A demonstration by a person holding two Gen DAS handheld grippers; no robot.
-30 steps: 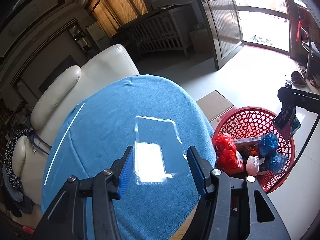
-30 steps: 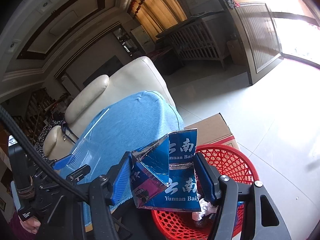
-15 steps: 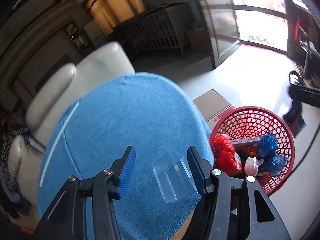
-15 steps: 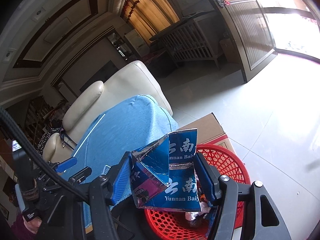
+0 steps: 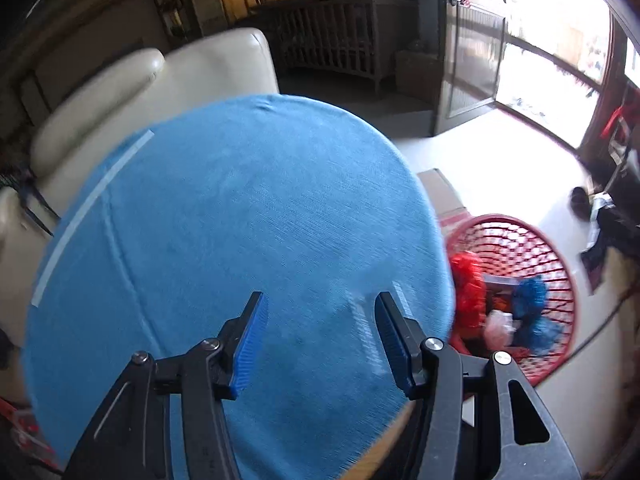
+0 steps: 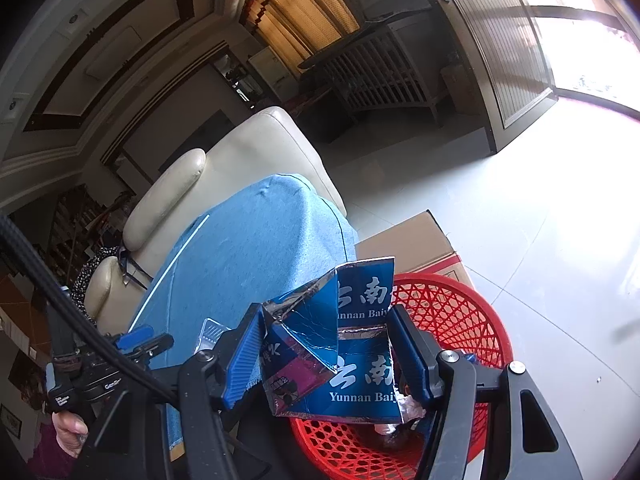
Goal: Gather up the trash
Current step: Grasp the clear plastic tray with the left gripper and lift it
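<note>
**Carton over the basket, clear tray near the table edge**

Your right gripper [image 6: 326,354] held the blue carton [image 6: 340,344] between both pads. The jaws stood fairly wide, closed only as far as the crumpled carton allowed. The carton hung above the near rim of the red basket [image 6: 460,312], which stood on the floor just beside the table with the blue cloth [image 6: 256,248]. In the basket some bags and wrappers already lay.

Your left gripper [image 5: 318,338] was open and held nothing. Its pads [image 5: 250,340] hovered over the cloth on the side toward the basket. The clear plastic tray [image 5: 366,320] was there, at the right pad and close to the table edge nearest the basket. The picture was blurred, so I cannot tell if the pad touched it.

I judge that the carton was light and thin, already bent, so it needed only a soft squeeze and should fall freely when you open. The tray seemed very light, smooth and springy. It could slide on the cloth or pop out of the pads. I think the best hold was across its two long walls, near the rim, with a slow closing.
</note>
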